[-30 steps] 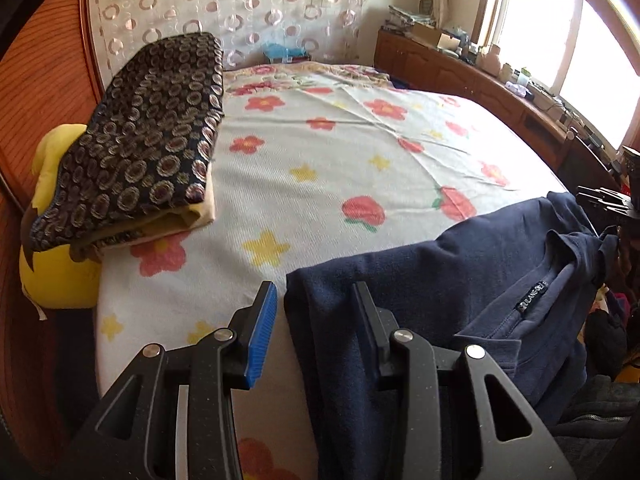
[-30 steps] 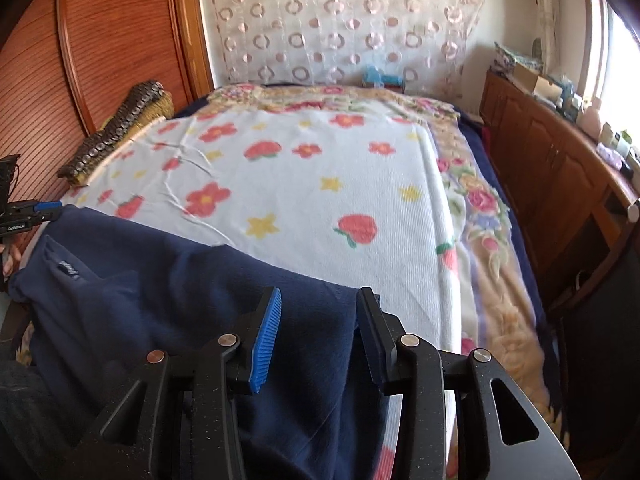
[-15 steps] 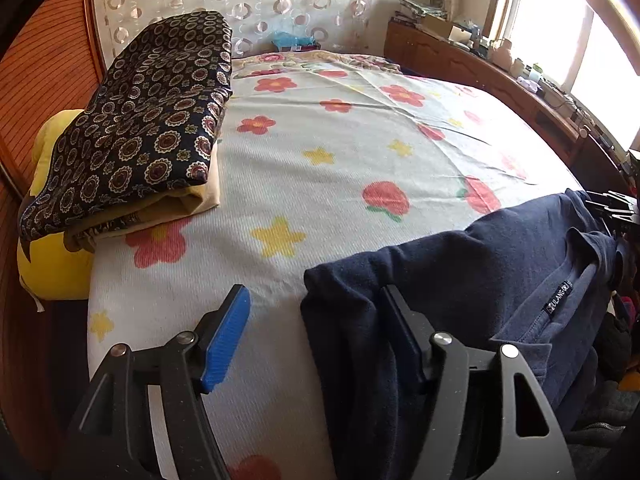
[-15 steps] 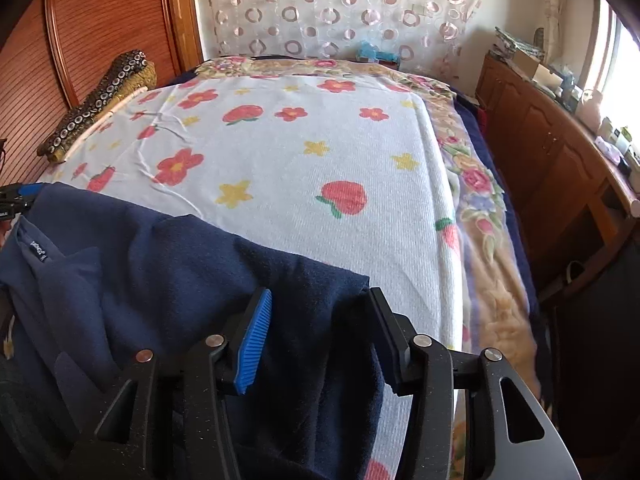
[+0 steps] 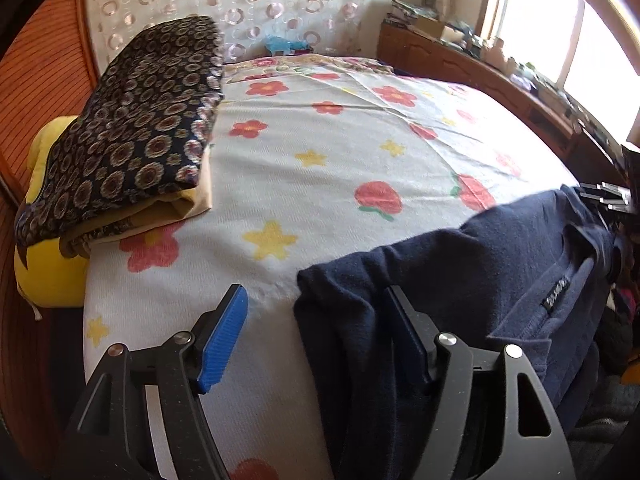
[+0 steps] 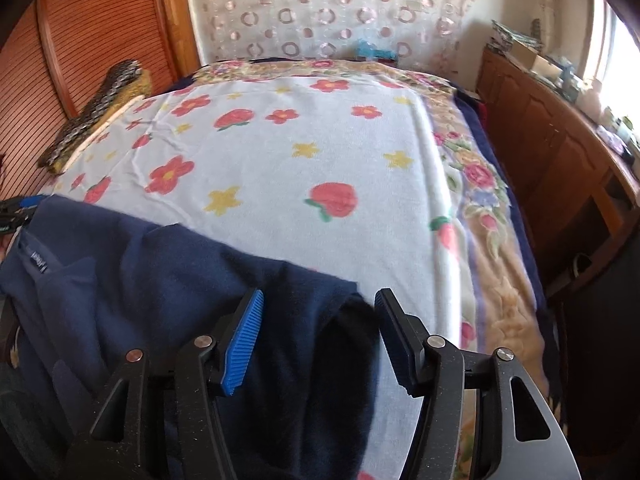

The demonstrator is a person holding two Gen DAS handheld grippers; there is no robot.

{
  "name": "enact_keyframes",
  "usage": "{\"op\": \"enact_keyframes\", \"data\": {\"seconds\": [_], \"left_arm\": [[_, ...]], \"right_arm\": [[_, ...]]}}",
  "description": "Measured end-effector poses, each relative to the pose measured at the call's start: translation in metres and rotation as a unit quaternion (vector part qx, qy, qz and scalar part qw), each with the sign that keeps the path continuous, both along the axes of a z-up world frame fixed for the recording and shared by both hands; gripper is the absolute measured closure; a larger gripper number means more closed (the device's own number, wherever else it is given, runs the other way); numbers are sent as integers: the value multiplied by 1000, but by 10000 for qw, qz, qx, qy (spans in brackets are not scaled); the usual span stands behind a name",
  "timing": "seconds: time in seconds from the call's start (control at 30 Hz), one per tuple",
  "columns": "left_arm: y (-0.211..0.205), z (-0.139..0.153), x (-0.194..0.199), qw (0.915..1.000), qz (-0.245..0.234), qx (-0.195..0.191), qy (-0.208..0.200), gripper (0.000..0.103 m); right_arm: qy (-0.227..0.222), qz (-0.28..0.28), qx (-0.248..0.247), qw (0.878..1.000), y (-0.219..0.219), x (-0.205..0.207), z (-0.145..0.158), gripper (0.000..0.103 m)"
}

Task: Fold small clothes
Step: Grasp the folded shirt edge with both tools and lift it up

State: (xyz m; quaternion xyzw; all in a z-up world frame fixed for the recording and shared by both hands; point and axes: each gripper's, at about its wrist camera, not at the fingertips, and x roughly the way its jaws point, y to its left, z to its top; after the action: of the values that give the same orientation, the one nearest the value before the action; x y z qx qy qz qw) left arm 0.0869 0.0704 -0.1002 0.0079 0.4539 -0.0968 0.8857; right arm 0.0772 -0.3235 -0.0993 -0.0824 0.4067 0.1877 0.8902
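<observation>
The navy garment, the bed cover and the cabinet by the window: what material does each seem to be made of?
Navy garment: probably a soft matte cotton knit; it drapes limply and shows a fuzzy surface.
Bed cover: likely a towel-like woven cotton, matte, with a fine ribbed texture and printed flowers.
Cabinet: wood with a semi-gloss brown finish; panelled doors show.

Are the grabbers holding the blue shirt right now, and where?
No. The left gripper is open beside the navy shirt; the right gripper is opening over its corner.
</observation>
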Motion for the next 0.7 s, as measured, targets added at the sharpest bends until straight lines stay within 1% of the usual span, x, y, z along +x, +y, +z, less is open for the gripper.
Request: {"op": "enact_keyframes", "data": {"seconds": [0.03,0.07,0.13,0.17,0.2,0.23,0.3,0.37,0.43,0.53,0.63,0.7], "left_arm": [[-5,1,0,9999,-148,47,14,47],[-9,2,0,9997,-239,26,33,53],[-15,4,0,9991,-414,-17,91,77],[-18,6,-1,9986,-516,-65,108,84],[-22,7,-3,9983,-568,-30,85,89],[-25,8,-5,9984,-560,51,35,91],[-30,17,-15,9984,-538,90,-142,91],[-30,35,-28,9980,-473,-29,-421,92],[-26,60,-44,9960,-364,-244,-781,92],[-22,103,-72,9892,-330,-497,-1339,92],[-24,136,-91,9829,-429,-467,-1730,92],[-25,164,-101,9769,-506,-412,-2034,92]], "right_arm": [[-21,92,-23,10000,1,-2,0,56],[-17,209,-25,9998,4,-5,1,62],[78,414,33,9991,6,-9,1,87],[128,491,88,9987,8,-11,1,91],[106,529,61,9985,9,-14,1,92],[55,539,25,9985,10,-18,2,92],[-60,561,191,9982,7,-24,9,93],[-265,541,386,9974,2,-36,22,93],[-503,483,528,9962,-3,-52,39,94],[-923,532,694,9919,-8,-78,71,94],[-1353,582,845,9855,-13,-104,107,94],[-1574,582,975,9810,-17,-119,130,94]]}}
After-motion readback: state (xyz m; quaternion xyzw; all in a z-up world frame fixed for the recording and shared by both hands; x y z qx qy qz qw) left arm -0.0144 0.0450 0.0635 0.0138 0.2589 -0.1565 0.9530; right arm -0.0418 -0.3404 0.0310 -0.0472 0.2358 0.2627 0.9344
